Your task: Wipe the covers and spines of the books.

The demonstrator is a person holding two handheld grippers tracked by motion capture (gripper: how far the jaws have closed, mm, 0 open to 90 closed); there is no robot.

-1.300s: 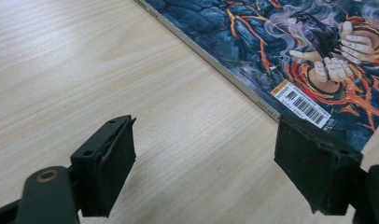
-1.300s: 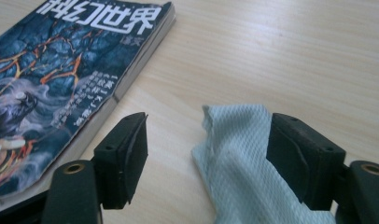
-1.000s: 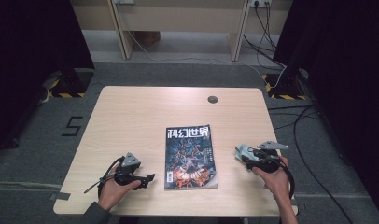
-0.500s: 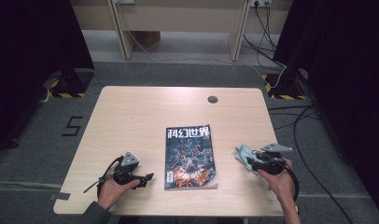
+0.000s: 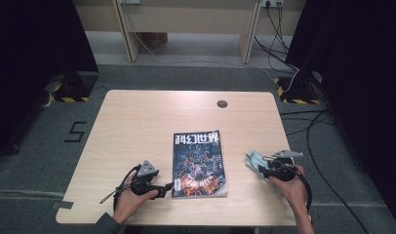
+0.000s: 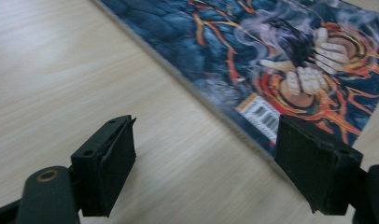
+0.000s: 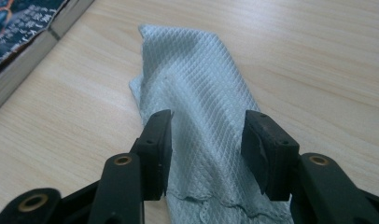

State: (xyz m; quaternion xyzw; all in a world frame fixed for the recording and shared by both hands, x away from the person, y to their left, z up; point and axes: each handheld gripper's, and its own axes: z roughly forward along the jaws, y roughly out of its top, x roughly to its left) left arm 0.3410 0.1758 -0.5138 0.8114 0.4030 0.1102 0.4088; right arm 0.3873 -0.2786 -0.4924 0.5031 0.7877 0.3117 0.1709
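Observation:
A magazine [image 5: 198,161] with a dark blue and orange cover lies flat mid-table. My left gripper [image 5: 168,187] lies low at its near left corner, jaws open. In the left gripper view the magazine [image 6: 253,51] edge runs just past my left gripper [image 6: 204,168], with only bare wood between the pads. A pale blue quilted cloth [image 5: 254,160] lies right of the magazine. My right gripper [image 5: 260,168] points at it. In the right gripper view the cloth [image 7: 192,70] passes between the jaws of my right gripper [image 7: 206,140], which have just been closing and stand half apart without visibly pressing it.
The wooden table [image 5: 137,126] has a round cable hole [image 5: 222,103] near its far edge. The magazine's spine [image 7: 19,23] sits close to the cloth's left side. Cables trail on the grey floor to the right. A desk frame stands beyond the table.
My left gripper has slid a little right, closer to the magazine's corner. The right gripper's jaws have narrowed around the cloth, and that hand has barely moved.

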